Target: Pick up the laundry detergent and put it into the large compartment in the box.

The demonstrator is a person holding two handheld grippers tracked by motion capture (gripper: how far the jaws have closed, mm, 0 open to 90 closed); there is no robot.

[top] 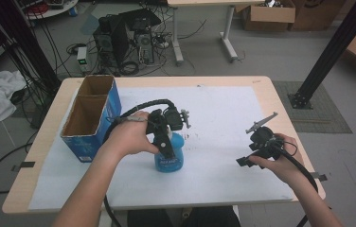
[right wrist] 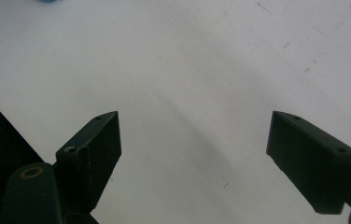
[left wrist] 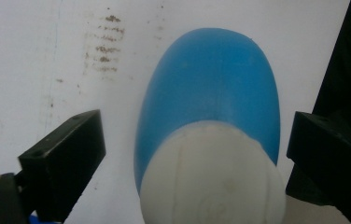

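The left gripper (top: 165, 146) is seen in the high view pointed down over a blue bottle (top: 170, 158), its body and the person's left hand (top: 131, 135) covering the top of the bottle. In the left gripper view the two black jaws are set apart on either side of the bottle (left wrist: 211, 88), whose white cap (left wrist: 213, 175) lies between them. A gap of white sheet is visible between the left jaw and the bottle; the right jaw is just beside the bottle's side, and contact there cannot be told. No pad is seen pressing on the bottle, so it is recorded as straddled, not gripped.

The bottle stands upright on the white sheet (top: 223, 109) near the middle of the table (top: 280, 101), towards the person's edge. A white label with lettering is noted on its blue body in the high view.

The right gripper (top: 256, 156) is held in the right hand (top: 280, 163) above the sheet, well apart from the bottle and to its right. In the right gripper view its jaws are spread wide with nothing between them, only bare sheet (right wrist: 187, 70) beyond.

A blue cardboard box (top: 91, 118) with two open compartments stands at the left side of the table, near the left hand. Faint brown smudges (left wrist: 104, 46) are marked on the sheet beyond the bottle. Black cables are seen trailing from both grippers. A computer tower (top: 119, 40) and cardboard boxes (top: 271, 14) are on the floor beyond the table.
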